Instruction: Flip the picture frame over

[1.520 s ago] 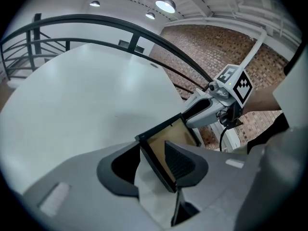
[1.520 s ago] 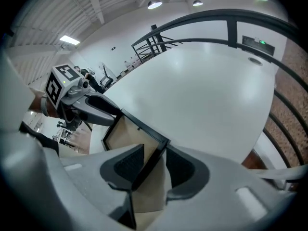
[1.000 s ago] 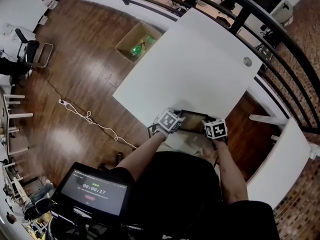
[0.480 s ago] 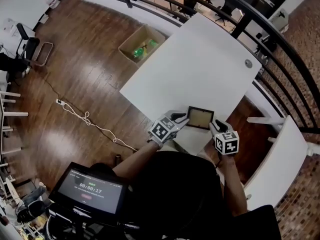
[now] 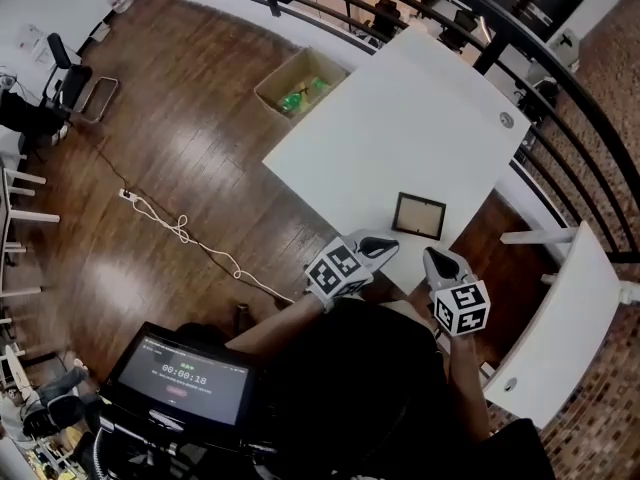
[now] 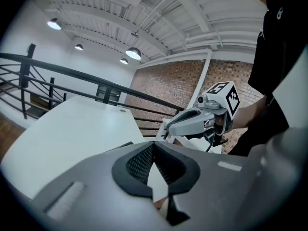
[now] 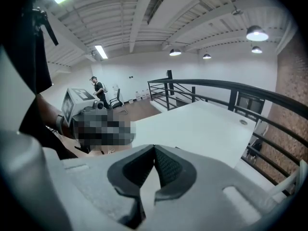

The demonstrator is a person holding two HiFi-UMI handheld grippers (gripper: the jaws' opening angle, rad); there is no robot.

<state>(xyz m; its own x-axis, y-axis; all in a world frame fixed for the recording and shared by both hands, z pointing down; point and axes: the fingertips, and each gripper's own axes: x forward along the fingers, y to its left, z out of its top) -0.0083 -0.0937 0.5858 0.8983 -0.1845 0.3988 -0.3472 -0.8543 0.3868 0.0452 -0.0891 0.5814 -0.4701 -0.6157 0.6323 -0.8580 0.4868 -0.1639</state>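
Picture frame (image 5: 419, 215) is lying freed on the table (image 5: 400, 118) beyond left tongs (image 5: 388, 246) and right tongs (image 5: 434, 259), both withdrawing, just pressed together empty; flip likely done.

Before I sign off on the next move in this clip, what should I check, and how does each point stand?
1. Picture frame lies flat on the white table: ok.
2. Which face of the frame is up: cannot tell.
3. Left hand-held gripper, jaws just closed, nothing between them: ok.
4. Right hand-held gripper, jaws just closed, nothing between them: ok.
5. Both hand-held grippers apart from the frame: ok.
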